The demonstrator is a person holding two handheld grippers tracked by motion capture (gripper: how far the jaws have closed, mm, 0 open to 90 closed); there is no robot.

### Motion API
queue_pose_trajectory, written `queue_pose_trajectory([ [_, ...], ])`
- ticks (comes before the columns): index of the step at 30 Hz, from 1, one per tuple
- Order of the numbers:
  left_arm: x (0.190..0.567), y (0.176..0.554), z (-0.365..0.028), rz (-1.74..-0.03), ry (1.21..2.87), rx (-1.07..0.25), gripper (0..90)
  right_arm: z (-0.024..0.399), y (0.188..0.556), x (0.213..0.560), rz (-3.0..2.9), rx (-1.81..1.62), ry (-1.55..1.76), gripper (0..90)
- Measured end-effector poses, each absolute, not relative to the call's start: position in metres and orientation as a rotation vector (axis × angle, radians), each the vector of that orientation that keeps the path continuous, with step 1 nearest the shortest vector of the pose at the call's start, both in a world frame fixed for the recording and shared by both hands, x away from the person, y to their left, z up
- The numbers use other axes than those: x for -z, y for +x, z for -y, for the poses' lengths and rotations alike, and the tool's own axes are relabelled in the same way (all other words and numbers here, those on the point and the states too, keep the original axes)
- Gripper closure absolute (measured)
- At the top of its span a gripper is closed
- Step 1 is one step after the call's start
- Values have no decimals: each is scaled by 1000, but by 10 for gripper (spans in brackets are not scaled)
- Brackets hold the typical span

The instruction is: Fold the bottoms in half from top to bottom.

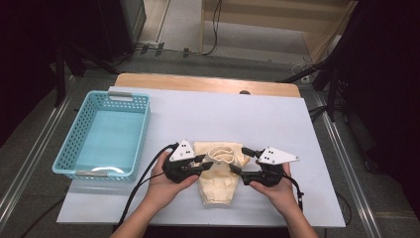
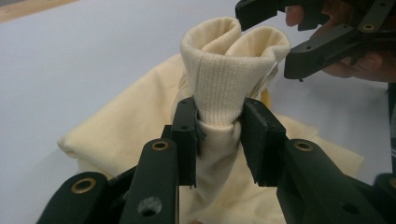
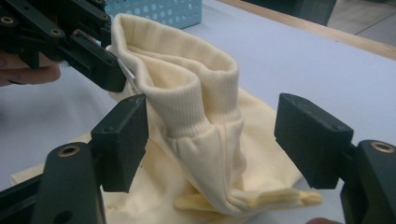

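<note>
A cream garment (image 1: pixel 218 183) lies bunched on the white table cover (image 1: pixel 223 114), its ribbed cuff (image 2: pixel 224 70) standing up. My left gripper (image 2: pixel 219 135) is shut on the cloth just below that cuff, pinching it into a narrow neck; in the high view it (image 1: pixel 208 161) sits at the garment's left side. My right gripper (image 3: pixel 215 135) is open with the cuff (image 3: pixel 173 79) between its pads; the right pad stands well apart from the cloth. From above, the right gripper (image 1: pixel 240 160) is at the garment's right side. A hand holds each gripper.
A light blue perforated basket (image 1: pixel 74 144) stands at the left of the table, with something pale at its near end. The wooden table edge (image 1: pixel 198 82) runs along the back. White cover stretches free behind and to the right of the garment.
</note>
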State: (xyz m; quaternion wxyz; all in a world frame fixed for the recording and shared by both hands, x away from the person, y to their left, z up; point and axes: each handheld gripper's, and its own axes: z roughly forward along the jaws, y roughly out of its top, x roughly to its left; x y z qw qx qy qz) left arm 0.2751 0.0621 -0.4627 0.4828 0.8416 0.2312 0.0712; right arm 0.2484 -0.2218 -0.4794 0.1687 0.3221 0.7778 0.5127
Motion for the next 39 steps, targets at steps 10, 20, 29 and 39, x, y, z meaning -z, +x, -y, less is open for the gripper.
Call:
queue_pose_trajectory([
  [10, 465, 269, -65, -529, 2059, -182, 676, 207, 258, 471, -2307, -1437, 843, 268],
  [20, 470, 257, -68, -534, 2053, -189, 676, 205, 238, 479, -2242, -1464, 856, 680],
  [29, 472, 244, -71, -528, 2052, -203, 670, 201, 215, 484, -2198, -1408, 788, 733],
  [39, 467, 230, -76, -500, 2041, -229, 681, 200, 194, 487, -2175, -1373, 731, 733],
])
